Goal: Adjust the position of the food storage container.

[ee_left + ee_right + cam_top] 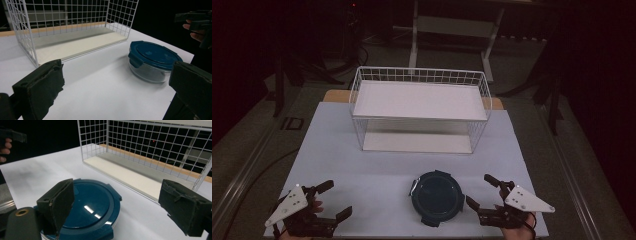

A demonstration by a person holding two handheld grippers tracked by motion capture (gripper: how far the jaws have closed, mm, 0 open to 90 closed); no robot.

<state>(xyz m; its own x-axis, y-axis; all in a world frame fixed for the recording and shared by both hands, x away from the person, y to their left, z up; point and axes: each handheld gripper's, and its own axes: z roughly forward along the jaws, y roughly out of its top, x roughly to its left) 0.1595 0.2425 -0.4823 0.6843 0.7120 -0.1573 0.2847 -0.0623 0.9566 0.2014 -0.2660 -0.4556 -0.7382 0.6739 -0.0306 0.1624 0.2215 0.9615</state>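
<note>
Plainly hidden: the food container's (82, 212) near edge is cut off by the bottom of the right gripper view, and one dark jaw covers part of its lid; the room behind the table is too dark to make out.
Left gripper: the left gripper (332, 201) sits at the table's near left corner, jaws spread wide with nothing between them, touching no object.
Right gripper: the right gripper (482, 192) sits at the near right, just beside the container, jaws spread wide and released; in its own view the lid lies below and between the jaws, but the pads do not press on it.
Hands: fingers of each hand show wrapped around the gripper bodies in the high view, cut off by the bottom edge.
Container place: it stands on the table's near edge, right of centre, between the two grippers and closer to the right one, well apart from the rack.
Container make: round, clear walls, glossy dark blue lid with clip tabs around the rim; whether anything is inside cannot be told.
Rack: a white wire rack (420, 75) with a grid pattern stands at the far middle of the table, with a flat pale shelf above and a flat base board below.
Table: the table (377, 170) has a smooth, matte, pale top.
Jaw pads: black, rough and somewhat frayed at the edges.
</note>
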